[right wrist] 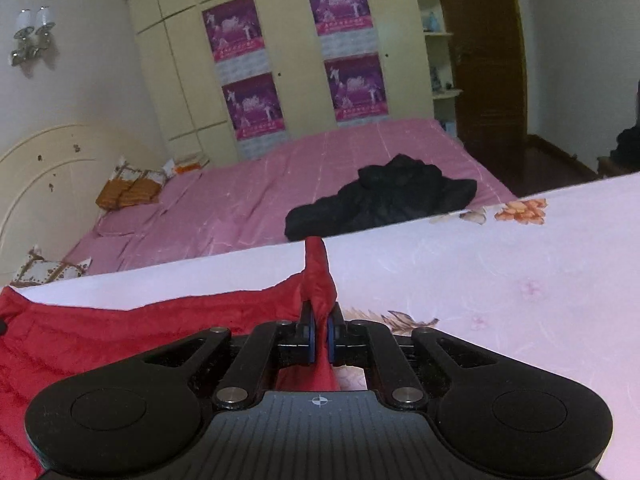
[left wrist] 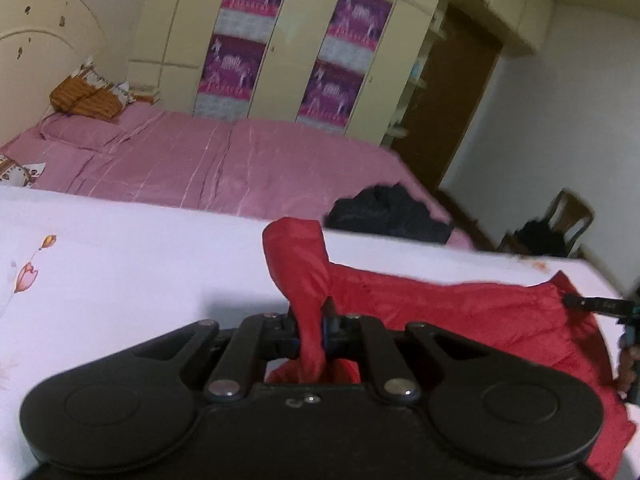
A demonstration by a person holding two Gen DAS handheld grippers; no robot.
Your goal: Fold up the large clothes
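Got the red jacket [left wrist: 460, 312] pinched at both ends, rest of it spread on the white flowered sheet [left wrist: 120, 280] between my tongs. My left gripper [left wrist: 310, 330] is clamped on a bunched fold that sticks up past the tips; right gripper [right wrist: 320, 336] is squeezed on another pinch. Best bet, I think: lift both evenly, keep the edge taut, lay it over flat. Both tongs sit low, nearly level, pointing toward the pink bed [right wrist: 320, 168].

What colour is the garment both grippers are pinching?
Red garment, a plain shiny fabric; clearest in the right wrist view.
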